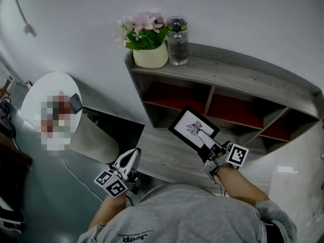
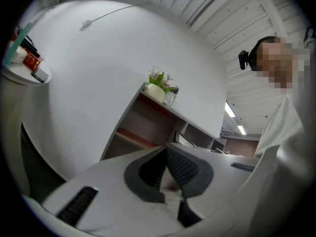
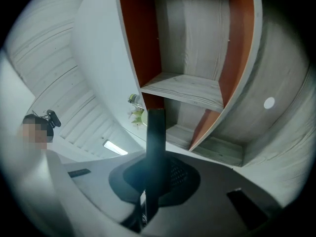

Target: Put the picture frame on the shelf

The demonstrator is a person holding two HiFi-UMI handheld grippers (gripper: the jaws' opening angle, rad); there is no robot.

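Observation:
The picture frame [image 1: 191, 127] has a black border and a white picture with a dark drawing. It hangs tilted in front of the lower compartments of the grey wooden shelf [image 1: 243, 75]. My right gripper [image 1: 201, 134] is shut on the frame's near edge. In the right gripper view the frame [image 3: 155, 142] stands edge-on as a dark bar between the jaws of that gripper [image 3: 154, 164], with a shelf compartment [image 3: 187, 90] straight ahead. My left gripper [image 1: 134, 155] is low at the left, away from the frame. Its jaws are shut on nothing [image 2: 166, 152].
A flower pot [image 1: 150, 56] and a water bottle [image 1: 177, 40] stand on the shelf's top at its left end. The compartments have red back walls. A low wooden platform [image 1: 167, 158] lies below the frame. A round white table [image 1: 45, 92] stands at the left.

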